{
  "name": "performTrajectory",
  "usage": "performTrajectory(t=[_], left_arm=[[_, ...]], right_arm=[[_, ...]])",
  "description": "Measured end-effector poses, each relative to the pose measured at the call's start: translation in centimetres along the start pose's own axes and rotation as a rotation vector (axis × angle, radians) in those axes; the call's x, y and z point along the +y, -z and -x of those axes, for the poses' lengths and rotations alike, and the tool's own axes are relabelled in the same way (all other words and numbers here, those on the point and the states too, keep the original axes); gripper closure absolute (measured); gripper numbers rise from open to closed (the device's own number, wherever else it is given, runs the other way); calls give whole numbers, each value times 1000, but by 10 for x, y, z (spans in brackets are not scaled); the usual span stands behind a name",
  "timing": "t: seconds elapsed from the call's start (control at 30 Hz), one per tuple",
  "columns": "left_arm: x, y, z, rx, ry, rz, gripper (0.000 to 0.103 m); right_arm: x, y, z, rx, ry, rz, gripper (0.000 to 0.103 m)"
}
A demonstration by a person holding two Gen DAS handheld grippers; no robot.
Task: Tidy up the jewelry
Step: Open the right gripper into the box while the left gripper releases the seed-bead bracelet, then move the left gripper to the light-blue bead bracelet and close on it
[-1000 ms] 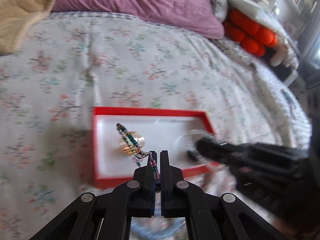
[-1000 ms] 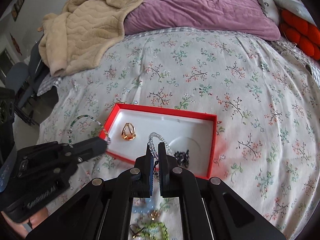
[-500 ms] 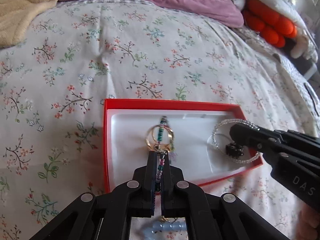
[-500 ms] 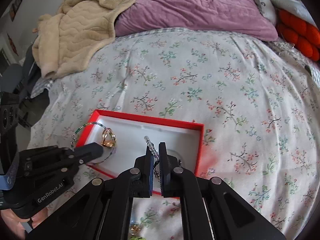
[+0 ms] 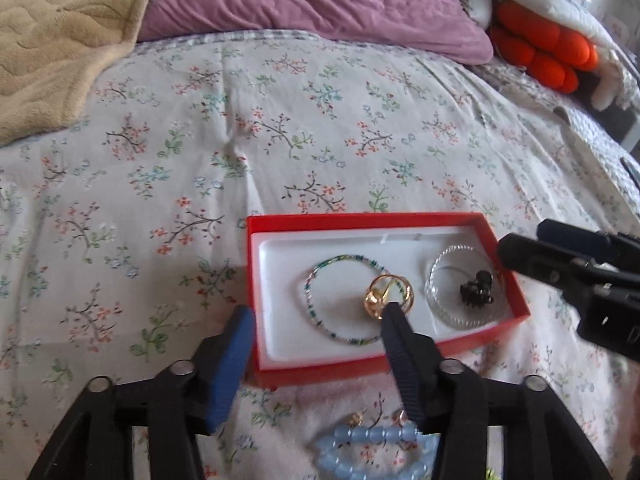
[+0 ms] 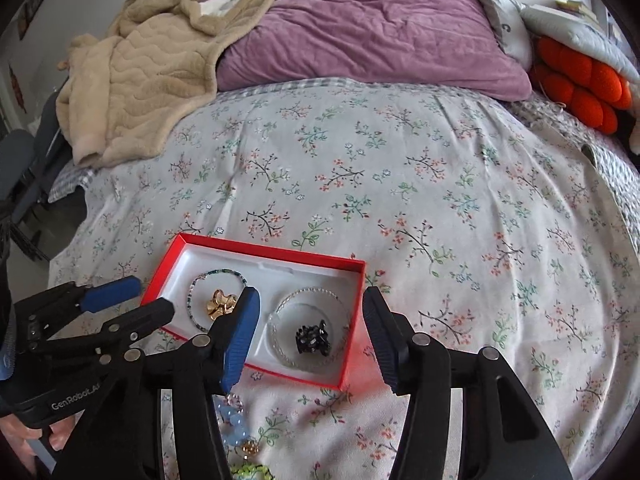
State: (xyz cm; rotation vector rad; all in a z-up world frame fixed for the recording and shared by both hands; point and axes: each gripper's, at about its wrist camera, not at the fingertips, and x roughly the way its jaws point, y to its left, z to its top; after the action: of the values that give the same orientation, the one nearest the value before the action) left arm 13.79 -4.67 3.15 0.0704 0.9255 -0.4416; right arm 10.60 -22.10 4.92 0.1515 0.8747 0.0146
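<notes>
Floral bedspread [image 5: 280,120], left wrist view: red box [image 5: 360,219] at centre-right holds green beaded bracelet [image 5: 320,280], gold rings [image 5: 390,296], clear bracelet [image 5: 440,308], black clip [image 5: 476,292]. Left gripper [image 5: 316,318] wide open, empty; blue bead bracelet [image 5: 360,440] at lower edge, nearest it.

Right wrist view: right gripper [image 6: 308,308] wide open, empty, above the box [image 6: 272,251]; blue beads [image 6: 234,420] lower left.

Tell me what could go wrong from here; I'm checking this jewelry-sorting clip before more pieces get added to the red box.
1. The right finger of the open left gripper sits over the gold ring and green beaded bracelet; pulling back might snag either.
2. The red box rests on soft floral bedding, so a bump could tip it.
3. The light blue bracelet lies under the gripper and could be pressed or dragged.
</notes>
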Motion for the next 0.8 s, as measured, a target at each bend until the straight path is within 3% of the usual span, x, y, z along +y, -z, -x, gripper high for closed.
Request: performTrajectory(t=[0.33, 0.6, 0.73, 0.8], left_arm=[[5, 21, 23, 39, -81, 23, 20], [13, 43, 33, 116, -87, 106, 16], [15, 50, 39, 150, -85, 136, 14], [14, 54, 38, 160, -78, 143, 13]], right_arm=[[-9, 15, 32, 36, 3, -63, 36], [-8, 39, 60, 90, 49, -122, 33], [-14, 58, 69, 69, 41, -150, 20], [-18, 68, 63, 92, 46, -159, 20]])
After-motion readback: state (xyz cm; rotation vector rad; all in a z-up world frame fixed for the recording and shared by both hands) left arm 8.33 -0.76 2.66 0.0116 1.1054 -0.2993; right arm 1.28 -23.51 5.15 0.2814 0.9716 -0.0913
